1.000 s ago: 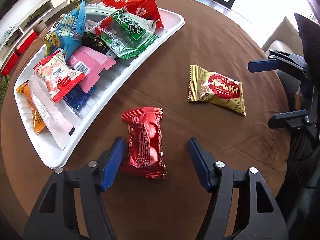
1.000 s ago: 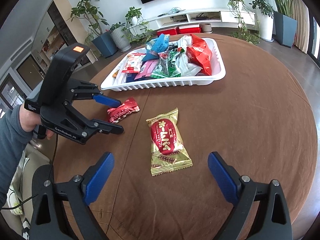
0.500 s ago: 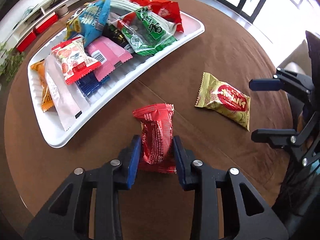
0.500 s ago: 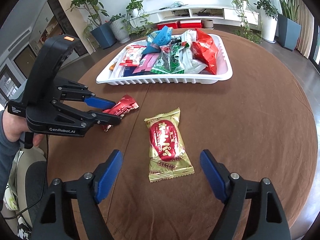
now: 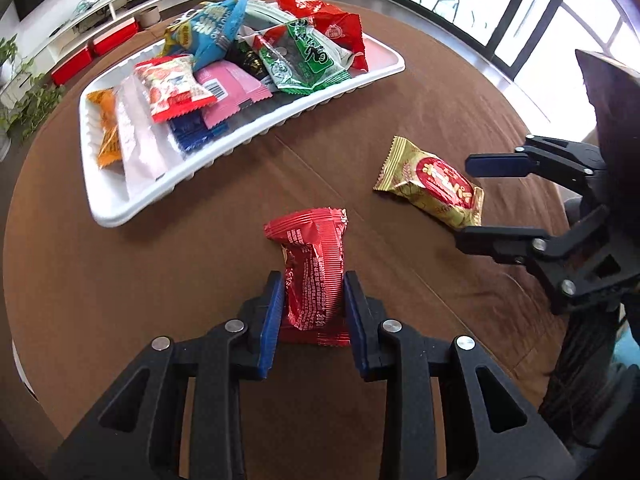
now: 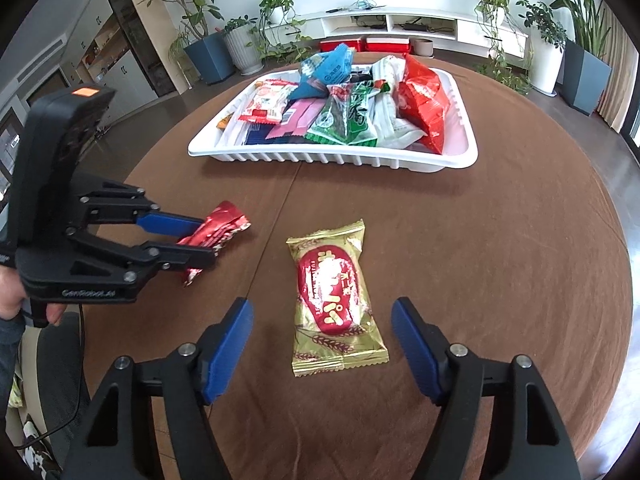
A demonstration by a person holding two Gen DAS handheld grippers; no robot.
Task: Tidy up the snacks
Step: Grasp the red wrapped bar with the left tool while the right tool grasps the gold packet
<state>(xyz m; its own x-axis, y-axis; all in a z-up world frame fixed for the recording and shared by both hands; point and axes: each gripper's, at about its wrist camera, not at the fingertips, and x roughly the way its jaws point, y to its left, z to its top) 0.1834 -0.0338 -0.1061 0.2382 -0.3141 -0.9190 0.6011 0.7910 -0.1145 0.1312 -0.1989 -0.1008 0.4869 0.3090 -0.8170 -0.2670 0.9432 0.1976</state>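
A: Snacks fill the white tray [image 6: 332,156]; where are the strays?

B: Both lie near its front rim. My left gripper [image 5: 314,304] is closing, pads pressing the red packet [image 5: 314,268]. My right gripper [image 6: 322,340] narrows around the untouched gold packet [image 6: 336,296].

A: Next?

B: Lift red trayward, I judge.

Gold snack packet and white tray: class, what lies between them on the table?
Nothing: in the right wrist view, only bare brown tablecloth separates the gold snack packet from the white tray.
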